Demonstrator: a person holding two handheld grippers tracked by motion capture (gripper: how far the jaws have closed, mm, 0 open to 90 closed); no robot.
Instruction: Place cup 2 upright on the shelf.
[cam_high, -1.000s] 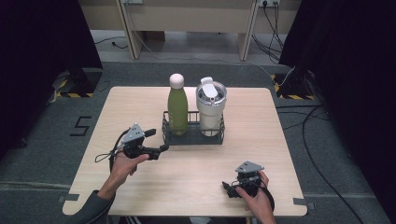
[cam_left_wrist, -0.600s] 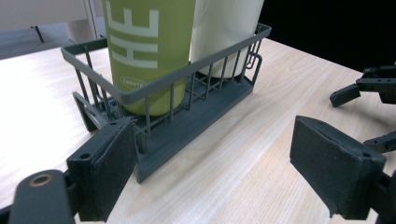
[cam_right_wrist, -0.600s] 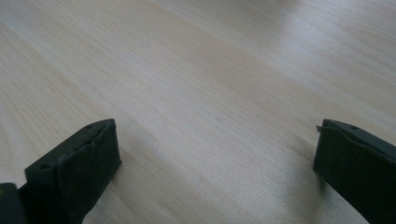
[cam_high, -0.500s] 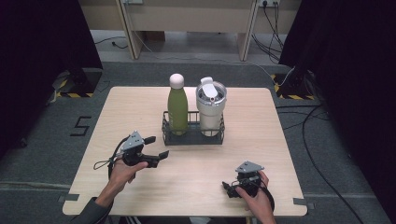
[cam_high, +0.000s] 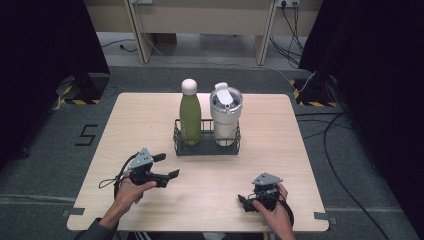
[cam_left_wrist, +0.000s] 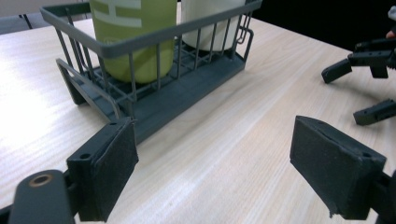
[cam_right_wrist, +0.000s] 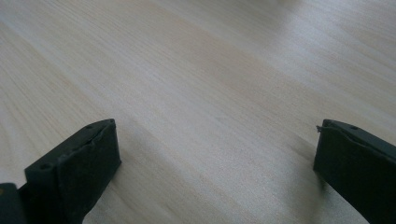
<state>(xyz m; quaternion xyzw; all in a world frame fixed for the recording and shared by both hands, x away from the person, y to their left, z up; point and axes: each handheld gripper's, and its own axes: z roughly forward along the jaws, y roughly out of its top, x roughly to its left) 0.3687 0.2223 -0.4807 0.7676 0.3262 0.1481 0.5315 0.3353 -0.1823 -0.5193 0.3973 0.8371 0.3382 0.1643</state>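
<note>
- High view: right gripper (cam_high: 246, 202) sits low at the near edge of the table (cam_high: 280, 150), jaws spread, nothing between them.
- Left gripper (cam_high: 167, 166) hovers just short of the rack (cam_high: 206, 146), jaws apart and empty.
- Inside the rack, a green bottle (cam_high: 189, 115) stands upright on the left, a white tumbler (cam_high: 225, 117) beside it.
- Left gripper view: rack (cam_left_wrist: 154, 88) lies ahead of the parted pads (cam_left_wrist: 109, 172).

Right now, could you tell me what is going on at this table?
A person holds a gripper in each hand over a wooden table. The left gripper is open and empty, pointing toward a dark wire rack that holds a green bottle and a white tumbler, both upright. The right gripper, also open, sits near the table's front edge.
</note>
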